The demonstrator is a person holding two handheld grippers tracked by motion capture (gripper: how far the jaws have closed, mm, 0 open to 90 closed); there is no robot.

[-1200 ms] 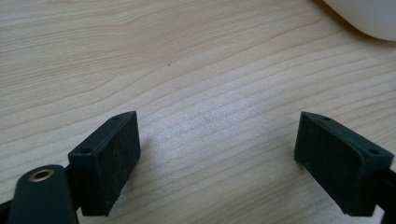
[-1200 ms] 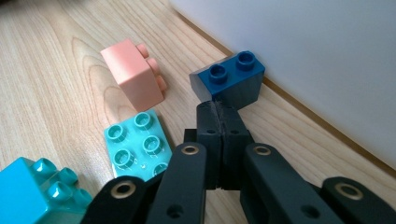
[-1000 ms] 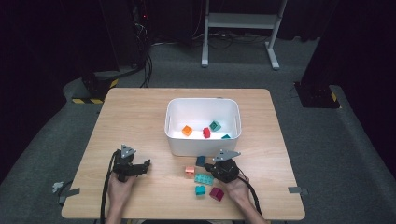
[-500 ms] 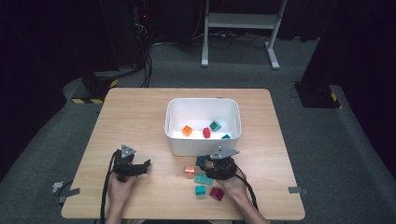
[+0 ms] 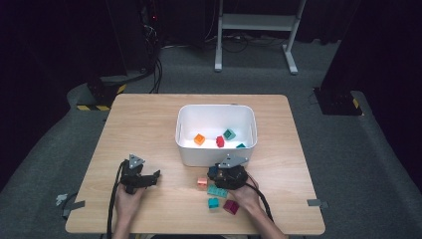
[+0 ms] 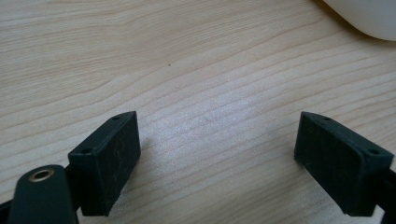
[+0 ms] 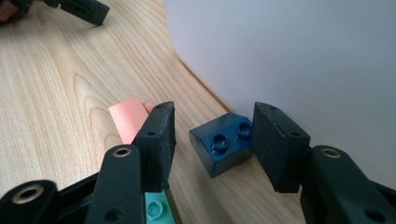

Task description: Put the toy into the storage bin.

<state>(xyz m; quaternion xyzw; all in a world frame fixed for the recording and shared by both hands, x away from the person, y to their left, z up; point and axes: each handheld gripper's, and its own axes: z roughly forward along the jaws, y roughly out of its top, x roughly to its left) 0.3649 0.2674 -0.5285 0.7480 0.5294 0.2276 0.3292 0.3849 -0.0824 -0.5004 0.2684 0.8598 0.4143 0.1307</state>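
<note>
Right gripper (image 7: 212, 135) around navy brick (image 7: 223, 142), wooden table (image 5: 149, 119), grey carpet (image 5: 348, 149)

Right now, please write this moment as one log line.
right gripper: open, jaws around dark blue brick beside white bin | left gripper: open, over bare table

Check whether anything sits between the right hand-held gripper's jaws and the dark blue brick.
Nothing visible does. The dark blue brick lies in the open gap of the right hand-held gripper, beside the white bin; the pink brick lies outside the jaws.
</note>
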